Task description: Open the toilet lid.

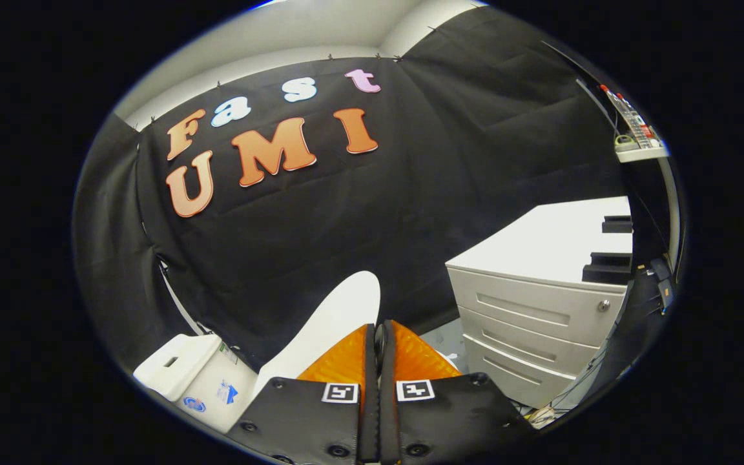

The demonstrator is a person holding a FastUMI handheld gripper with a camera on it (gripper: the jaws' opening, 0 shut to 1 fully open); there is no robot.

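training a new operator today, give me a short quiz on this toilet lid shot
1. True or false: the gripper has its fingers spread wide apart.
2. Which thing stands to the right of the raised toilet lid?
A. a white drawer cabinet
B. a red bucket
C. a wooden chair
3. Fill in: the lid rises just ahead of the fingers and leans toward the black ____ wall.

Key: 1 false, the fingers are closed together with at most a thin gap, and whether they pinch the lid's edge cannot be told. 2 A. 3 cloth.
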